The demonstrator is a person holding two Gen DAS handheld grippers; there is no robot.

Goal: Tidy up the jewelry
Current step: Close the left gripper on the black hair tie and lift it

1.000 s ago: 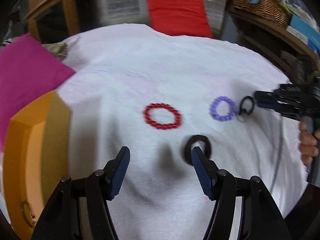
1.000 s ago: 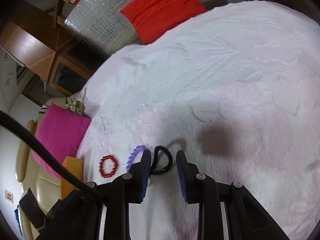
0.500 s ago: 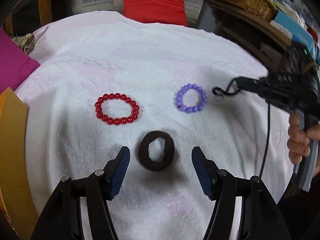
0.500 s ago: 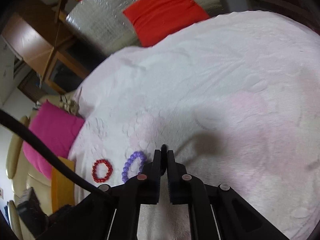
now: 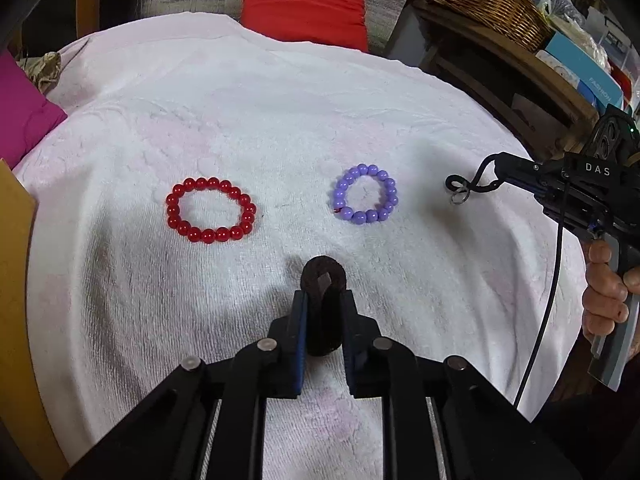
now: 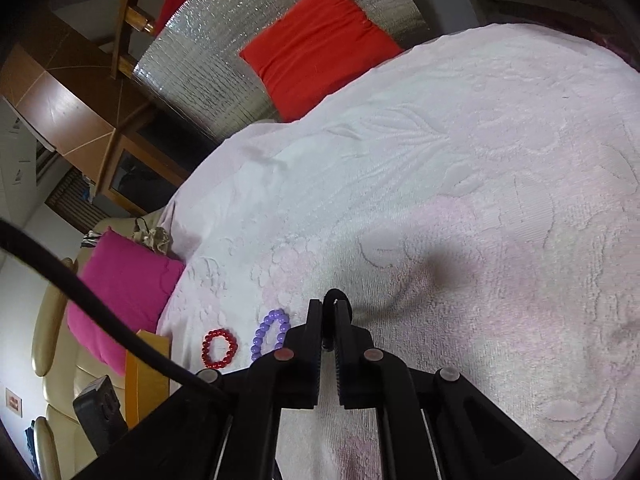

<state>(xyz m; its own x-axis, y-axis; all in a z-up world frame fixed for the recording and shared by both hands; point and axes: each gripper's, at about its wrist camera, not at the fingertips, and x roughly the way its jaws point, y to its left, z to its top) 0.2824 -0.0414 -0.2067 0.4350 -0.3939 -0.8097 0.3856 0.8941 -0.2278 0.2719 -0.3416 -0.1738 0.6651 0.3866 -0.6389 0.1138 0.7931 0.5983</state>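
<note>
A red bead bracelet [image 5: 211, 210] [image 6: 219, 348] and a purple bead bracelet [image 5: 366, 194] [image 6: 269, 330] lie side by side on the white towel [image 5: 280, 100]. Just in front of them, a dark brown scrunchie [image 5: 323, 276] is squeezed upright between the blue pads of my left gripper [image 5: 323, 300], whose jaws are closing on it. At the right, my right gripper [image 5: 498, 164] [image 6: 329, 306] is shut on a thin black cord loop [image 5: 460, 186] [image 6: 332, 295] carrying a small metal ring. It dangles just above the cloth.
An orange box [image 5: 12, 280] [image 6: 146, 368] stands at the towel's left edge, with a magenta cushion [image 5: 20, 120] behind it. A red cushion [image 5: 304, 0] lies beyond the far edge. A wicker basket [image 5: 492, 4] sits on shelves at the back right. A hand [image 5: 604, 296] grips the right handle.
My left gripper came down over the scrunchie and its pads closed on it. My right gripper shut on the black cord loop and lifted it off the towel.
</note>
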